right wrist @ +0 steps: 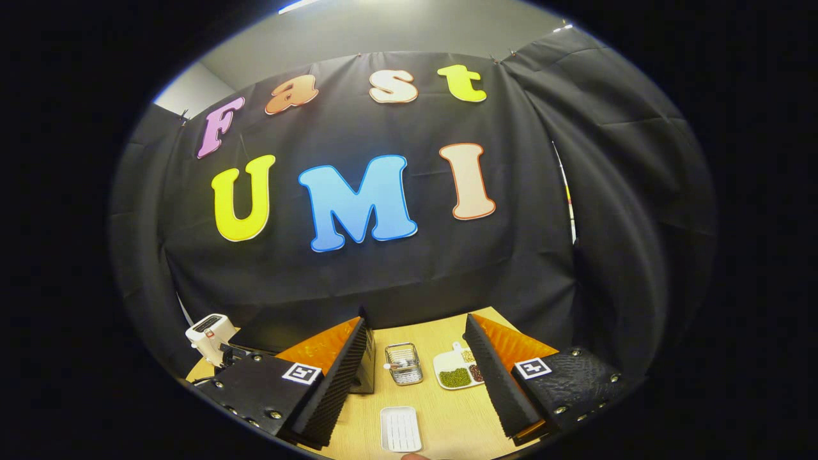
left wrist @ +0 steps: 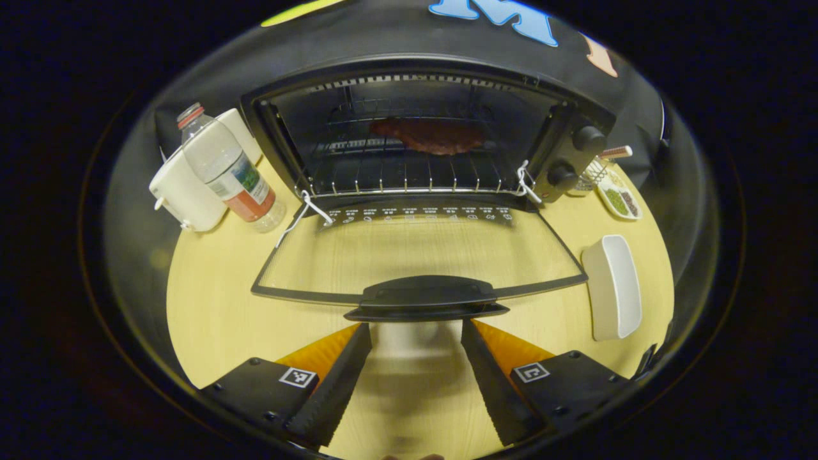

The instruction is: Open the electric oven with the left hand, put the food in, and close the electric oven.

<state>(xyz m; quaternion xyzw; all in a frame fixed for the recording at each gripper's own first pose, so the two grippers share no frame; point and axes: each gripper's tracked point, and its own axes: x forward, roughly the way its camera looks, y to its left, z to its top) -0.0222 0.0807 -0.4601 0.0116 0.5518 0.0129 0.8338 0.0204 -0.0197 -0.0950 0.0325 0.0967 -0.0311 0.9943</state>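
A: Pale wood table [left wrist: 217, 306]; the oven [left wrist: 422, 128] at its back, glass door [left wrist: 415, 255] lying open and flat, food [left wrist: 428, 135] on the rack.

B: Claws?

A: Left gripper [left wrist: 415, 370] and right gripper [right wrist: 415, 377] both spread, empty. Take the stiff, hinged door by its handle [left wrist: 427, 298]. White tray [right wrist: 401, 429] looks empty; dish [right wrist: 461, 370] holds beans, perhaps
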